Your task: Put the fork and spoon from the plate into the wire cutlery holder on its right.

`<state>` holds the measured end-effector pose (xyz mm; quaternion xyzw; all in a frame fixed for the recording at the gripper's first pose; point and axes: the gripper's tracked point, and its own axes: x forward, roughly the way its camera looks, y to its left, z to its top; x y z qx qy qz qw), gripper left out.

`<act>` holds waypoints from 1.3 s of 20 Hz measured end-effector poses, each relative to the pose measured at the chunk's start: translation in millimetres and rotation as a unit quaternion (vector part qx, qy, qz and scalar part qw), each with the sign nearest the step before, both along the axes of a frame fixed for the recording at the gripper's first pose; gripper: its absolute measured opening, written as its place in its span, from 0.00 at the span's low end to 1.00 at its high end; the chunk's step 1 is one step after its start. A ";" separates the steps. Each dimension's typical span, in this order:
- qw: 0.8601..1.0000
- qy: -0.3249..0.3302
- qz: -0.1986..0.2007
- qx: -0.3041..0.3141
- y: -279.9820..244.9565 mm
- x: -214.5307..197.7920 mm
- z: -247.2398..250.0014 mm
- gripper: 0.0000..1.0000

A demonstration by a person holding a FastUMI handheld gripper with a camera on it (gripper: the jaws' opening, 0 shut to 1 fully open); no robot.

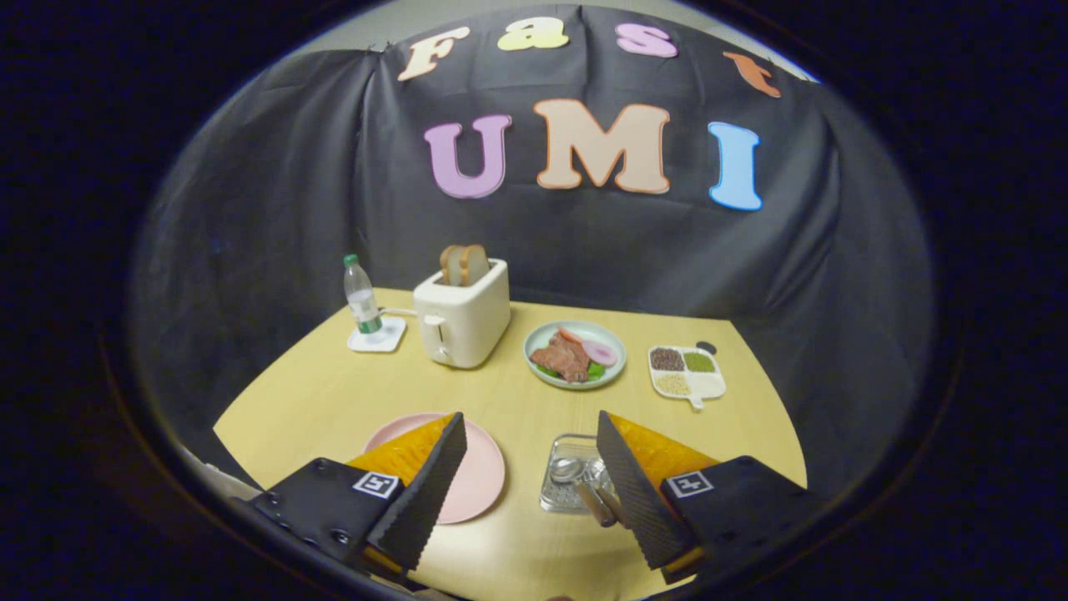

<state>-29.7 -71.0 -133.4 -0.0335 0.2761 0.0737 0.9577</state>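
Pink round plate [480,472] lies bare on the pale wood desk [517,401], at ten o'clock of the tongs [526,488], which gape wide, gripping nothing. Wire holder [567,484], at two o'clock by the right finger, holds the metal spoon [567,469] and fork [596,501].

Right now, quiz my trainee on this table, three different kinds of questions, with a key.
1. True or false: the gripper is shut on a fork.
2. Which sits on the coaster? A toaster; B bottle; C plate.
3. Where does the cutlery lie?

Key
1. False. The fingers stand apart with nothing between them.
2. B. The bottle stands on it, left of the toaster.
3. In the holder, right of the pink plate, whose visible part looks bare.
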 end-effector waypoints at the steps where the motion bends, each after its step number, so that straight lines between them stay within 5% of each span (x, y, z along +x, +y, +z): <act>1: 1.000 -0.018 0.000 0.005 5.3 1.0 10.1 0.99; 14: 0.983 -0.182 -0.023 0.029 44.5 3.2 78.4 0.99; 26: 0.978 -0.206 -0.024 0.038 52.8 2.8 86.8 0.99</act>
